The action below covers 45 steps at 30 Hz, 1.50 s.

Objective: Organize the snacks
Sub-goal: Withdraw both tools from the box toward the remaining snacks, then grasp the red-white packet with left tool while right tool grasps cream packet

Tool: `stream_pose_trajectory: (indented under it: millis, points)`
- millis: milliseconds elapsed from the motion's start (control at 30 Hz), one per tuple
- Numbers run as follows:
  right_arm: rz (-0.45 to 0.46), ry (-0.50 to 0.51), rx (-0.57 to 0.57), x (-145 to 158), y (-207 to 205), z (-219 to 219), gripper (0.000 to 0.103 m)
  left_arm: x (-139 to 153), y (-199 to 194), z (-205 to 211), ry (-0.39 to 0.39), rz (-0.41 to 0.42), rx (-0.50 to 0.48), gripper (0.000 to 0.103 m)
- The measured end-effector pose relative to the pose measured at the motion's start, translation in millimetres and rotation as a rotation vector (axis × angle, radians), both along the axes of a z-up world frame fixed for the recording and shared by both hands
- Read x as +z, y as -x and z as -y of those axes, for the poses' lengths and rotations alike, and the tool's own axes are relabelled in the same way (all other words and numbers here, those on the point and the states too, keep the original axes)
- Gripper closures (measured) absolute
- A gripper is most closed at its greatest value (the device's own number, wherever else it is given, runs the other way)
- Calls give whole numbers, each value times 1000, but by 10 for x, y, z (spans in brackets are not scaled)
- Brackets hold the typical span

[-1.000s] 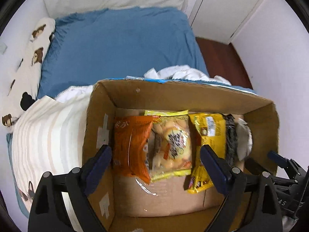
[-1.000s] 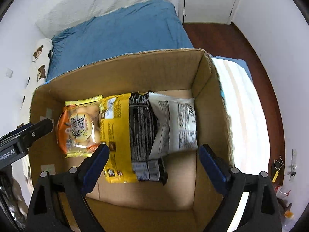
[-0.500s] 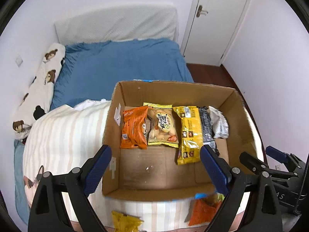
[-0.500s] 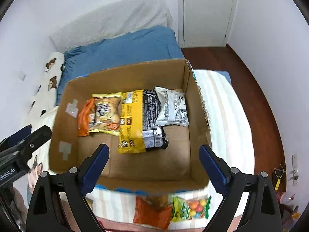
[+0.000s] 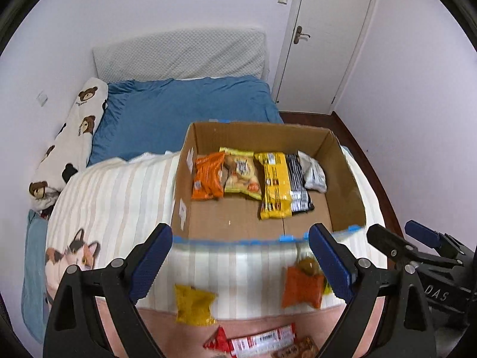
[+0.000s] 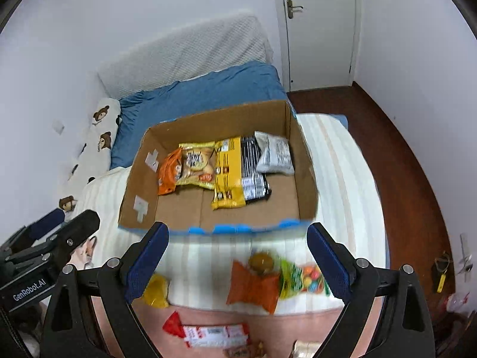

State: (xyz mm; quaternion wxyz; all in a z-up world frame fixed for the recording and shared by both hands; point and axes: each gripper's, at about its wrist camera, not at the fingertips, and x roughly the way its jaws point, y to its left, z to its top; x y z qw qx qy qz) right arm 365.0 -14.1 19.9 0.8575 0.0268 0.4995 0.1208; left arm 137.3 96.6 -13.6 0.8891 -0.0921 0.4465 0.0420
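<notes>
Both grippers, left gripper [image 5: 240, 264] and right gripper [image 6: 237, 261], gaping and empty above loose packets [image 6: 253, 286], ready to feed the row in the cardboard box [image 6: 307, 191].

"GenRobot.AI" stands in white on the left gripper [image 6: 47, 232]; "DAS" shows on the right gripper [image 5: 417, 238]. Snack packet print is unreadable.

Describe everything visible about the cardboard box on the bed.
The brown cardboard box sits open-topped on the striped blanket, its flaps gone or folded out of sight. Blue tape edges the near rim, and pale tape patches mark the left inner wall. Five snack packets lie side by side along its far wall; the near half of the floor is bare.
</notes>
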Motion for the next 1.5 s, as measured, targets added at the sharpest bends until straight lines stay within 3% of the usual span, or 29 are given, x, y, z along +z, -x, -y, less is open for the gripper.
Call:
stream_pose_trajectory:
  millis: [200, 400, 500, 733, 833, 933, 967, 1033, 1167, 1200, 1300, 1367, 1433, 1500]
  points:
    - [-114, -47, -59, -375, 420, 357, 7, -368, 454, 120, -33, -81, -1, 9]
    - [-310, -56, -164, -1146, 846, 881, 7, -1081, 808, 318, -83, -250, -57, 9]
    - [-384, -37, -195, -1453, 1016, 1068, 7, -1428, 924, 575, -168, -315, -155, 9]
    - [-531, 6, -217, -2205, 1372, 1307, 9, -2246, 912, 1337, -463, -441, -519, 9]
    - [-553, 21, -207, -2387, 1434, 1307, 18, -2572, 874, 1559, -584, -474, -654, 9]
    - [-574, 45, -188, -2561, 1472, 1284, 32, -2787, 840, 1677, -628, -498, -742, 13]
    - [-569, 56, -185, -2590, 1480, 1286, 38, -2795, 823, 1684, -613, -501, -741, 22]
    - [-562, 52, -189, -2613, 1498, 1320, 40, -2769, 759, 1657, -523, -533, -714, 41]
    - [-538, 31, -215, -2568, 1505, 1393, 41, -2637, 589, 1451, -335, -561, -543, 42]
    - [-536, 22, -219, -2563, 1493, 1410, 41, -2604, 529, 1347, -260, -577, -473, 42]
    - [-520, 8, -215, -2526, 1399, 1437, 41, -2581, 354, 819, 107, -636, -172, 42]
    - [-500, 10, -195, -2495, 1308, 1419, 41, -2616, 333, 567, 257, -647, -41, 42]
    - [-491, 29, -147, -2479, 1209, 1348, 40, -2663, 340, 495, 311, -662, -20, 42]
    - [-496, 27, -123, -2479, 1143, 1314, 39, -2699, 350, 589, 243, -687, -102, 42]
